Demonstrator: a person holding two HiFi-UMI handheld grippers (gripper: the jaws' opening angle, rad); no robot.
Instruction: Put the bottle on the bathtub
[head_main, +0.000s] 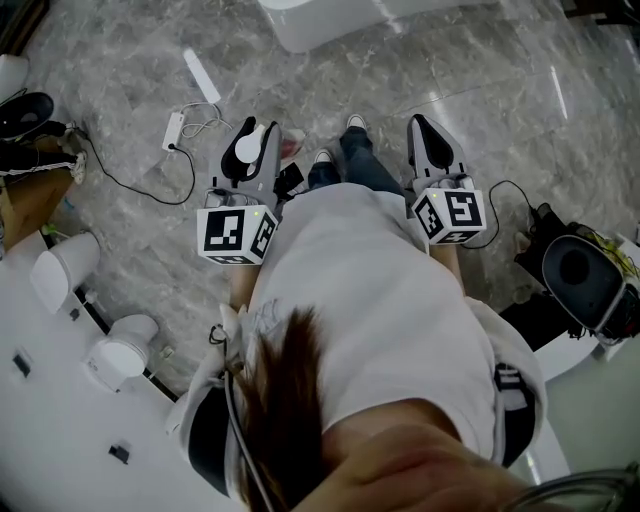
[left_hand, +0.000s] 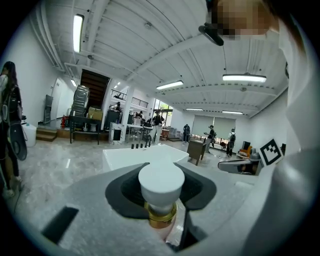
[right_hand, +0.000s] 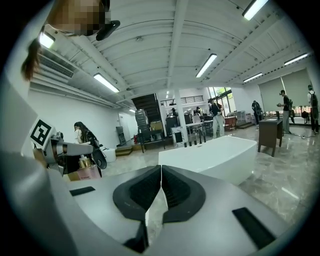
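Note:
A bottle (left_hand: 161, 187) with a white cap, gold collar and pinkish body sits between the jaws of my left gripper (left_hand: 161, 200), which is shut on it. In the head view the bottle's cap (head_main: 249, 143) shows inside the left gripper (head_main: 250, 135), held at waist height over the marble floor. My right gripper (right_hand: 160, 182) is shut with nothing in it, and it is level with the left one (head_main: 428, 135). The white bathtub (left_hand: 127, 157) stands a few steps ahead on the floor; it also appears as the bathtub (right_hand: 210, 155) and the bathtub (head_main: 320, 20).
A white power adapter with cables (head_main: 175, 130) lies on the floor ahead left. White fixtures (head_main: 62, 268) stand at the left, and a black round device (head_main: 580, 270) at the right. A person (right_hand: 82, 137) stands at the left wall; others and tables (left_hand: 82, 125) are far behind the tub.

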